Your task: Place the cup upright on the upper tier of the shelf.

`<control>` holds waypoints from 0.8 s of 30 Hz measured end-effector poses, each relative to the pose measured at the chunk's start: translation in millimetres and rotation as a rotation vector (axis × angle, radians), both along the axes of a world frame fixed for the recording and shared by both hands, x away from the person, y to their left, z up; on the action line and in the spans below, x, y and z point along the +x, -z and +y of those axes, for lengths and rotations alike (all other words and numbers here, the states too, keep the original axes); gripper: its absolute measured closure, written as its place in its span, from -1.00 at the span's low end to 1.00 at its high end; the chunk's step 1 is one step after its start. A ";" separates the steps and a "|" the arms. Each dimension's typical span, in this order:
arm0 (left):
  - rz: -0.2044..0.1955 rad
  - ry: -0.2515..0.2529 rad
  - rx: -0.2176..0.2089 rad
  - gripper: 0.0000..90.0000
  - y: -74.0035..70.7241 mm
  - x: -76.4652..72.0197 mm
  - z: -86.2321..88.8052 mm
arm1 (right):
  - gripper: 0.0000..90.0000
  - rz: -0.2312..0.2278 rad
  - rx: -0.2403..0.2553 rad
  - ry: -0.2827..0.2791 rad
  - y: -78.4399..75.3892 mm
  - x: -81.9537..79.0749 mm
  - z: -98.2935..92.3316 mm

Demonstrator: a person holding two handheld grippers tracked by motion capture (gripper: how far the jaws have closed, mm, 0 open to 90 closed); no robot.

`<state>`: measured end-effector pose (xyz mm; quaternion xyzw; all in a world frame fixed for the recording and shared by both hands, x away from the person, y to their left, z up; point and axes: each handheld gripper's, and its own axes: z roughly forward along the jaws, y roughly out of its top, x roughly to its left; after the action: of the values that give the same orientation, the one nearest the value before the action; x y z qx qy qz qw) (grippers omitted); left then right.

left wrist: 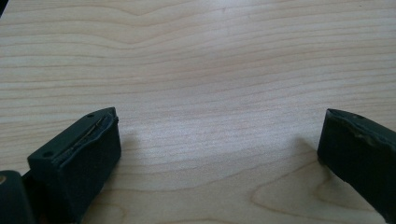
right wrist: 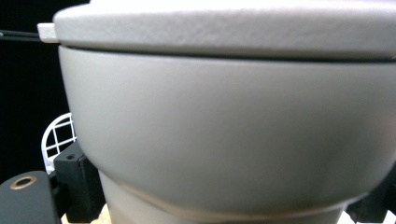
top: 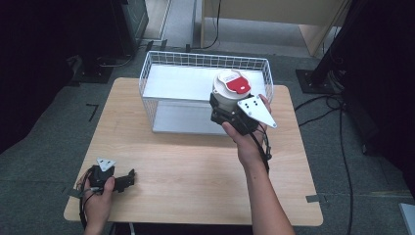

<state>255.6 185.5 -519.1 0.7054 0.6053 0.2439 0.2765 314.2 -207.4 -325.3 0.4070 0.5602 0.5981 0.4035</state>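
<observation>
At centre right of the high view, the right gripper (top: 230,115) has its jaws clamped on a grey lidded cup (top: 227,93) (white lid with a red patch), held in the air at the front right corner of the white wire basket (top: 161,61). At lower left, the left gripper (top: 128,178) rests on the wooden surface (top: 195,161), jaws wide apart with nothing between them.

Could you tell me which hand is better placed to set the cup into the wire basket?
The right: its tongs grip the cup at the basket rim. The left tongs rest open, far off on the table.
</observation>
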 end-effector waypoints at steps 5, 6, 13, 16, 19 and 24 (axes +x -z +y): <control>0.000 0.000 0.000 -1.00 0.0 0.0 0.0 | -0.80 -0.012 -0.011 -0.001 -8.6 9.2 4.1; 0.000 0.000 0.000 -1.00 0.0 0.0 0.0 | -0.80 -0.009 -0.005 -0.001 -9.7 10.2 4.8; 0.000 0.000 0.000 -1.00 0.0 0.0 0.1 | -0.80 -0.011 -0.019 0.002 -19.6 22.9 9.9; 0.000 0.000 0.000 -1.00 0.0 0.0 -0.1 | -0.80 -0.011 -0.019 0.005 -24.1 29.4 12.6; -0.001 0.000 -0.001 -1.00 0.0 0.0 0.1 | -0.80 -0.010 -0.022 0.012 -27.3 37.8 16.2; 0.000 0.000 -0.001 -1.00 -0.1 0.0 0.1 | -0.80 -0.002 -0.025 0.025 -28.7 49.8 21.2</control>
<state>255.5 185.7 -519.0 0.7051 0.6055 0.2437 0.2771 364.0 -186.1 -296.6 0.4085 0.5620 0.5863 0.4166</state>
